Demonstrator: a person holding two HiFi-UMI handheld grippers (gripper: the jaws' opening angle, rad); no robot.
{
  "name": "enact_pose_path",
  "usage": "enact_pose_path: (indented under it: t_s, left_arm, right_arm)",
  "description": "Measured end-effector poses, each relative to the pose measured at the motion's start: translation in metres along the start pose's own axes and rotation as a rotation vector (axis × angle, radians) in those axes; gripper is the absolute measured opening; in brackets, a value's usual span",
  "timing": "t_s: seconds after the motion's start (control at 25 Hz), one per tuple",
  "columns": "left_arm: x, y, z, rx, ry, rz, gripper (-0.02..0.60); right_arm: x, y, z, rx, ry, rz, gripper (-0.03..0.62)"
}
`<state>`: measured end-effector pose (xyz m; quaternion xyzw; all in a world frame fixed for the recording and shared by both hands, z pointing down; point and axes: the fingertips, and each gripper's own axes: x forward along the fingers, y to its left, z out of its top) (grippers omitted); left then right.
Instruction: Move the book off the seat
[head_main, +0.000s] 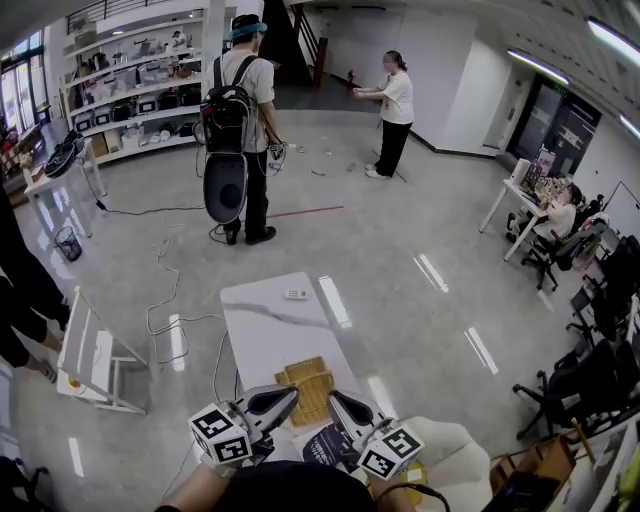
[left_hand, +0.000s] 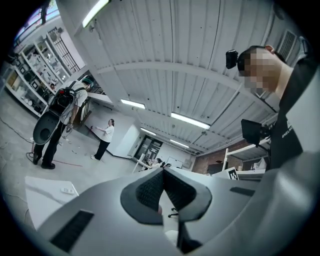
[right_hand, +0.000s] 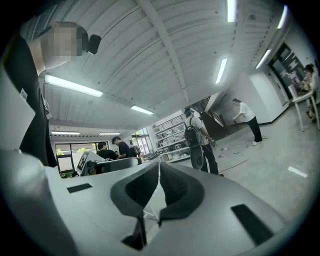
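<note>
The book (head_main: 322, 446) lies just behind the tips of the left tongs (head_main: 291, 393) and right tongs (head_main: 334, 398), between their bodies. Both tongs are closed, gripping nothing. The book is mostly hidden, so its long axis cannot be told.

White table (head_main: 262, 335) with woven mats (head_main: 306, 386), backpacked person (head_main: 247, 95) standing, shelves (head_main: 130, 95) behind

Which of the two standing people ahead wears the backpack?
The nearer person, in a blue cap with back turned; the other person stands farther right, without one.
</note>
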<state>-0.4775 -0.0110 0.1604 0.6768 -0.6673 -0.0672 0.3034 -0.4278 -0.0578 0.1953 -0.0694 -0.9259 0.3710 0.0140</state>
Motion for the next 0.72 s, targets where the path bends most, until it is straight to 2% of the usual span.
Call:
enact_pose_path:
  t_s: [0.52,0.72]
  left_arm:
    - [0.005,-0.01,-0.01,0.036,0.03,-0.005,0.005]
    - [0.004,-0.014,-0.016,0.05,0.046,0.016,0.005]
  right_arm:
    - [-0.013,-0.008,-0.004,0.042,-0.019,-0.036,0.023]
    - [-0.018,-0.006,-0.005,0.052,-0.015,-0.038,0.023]
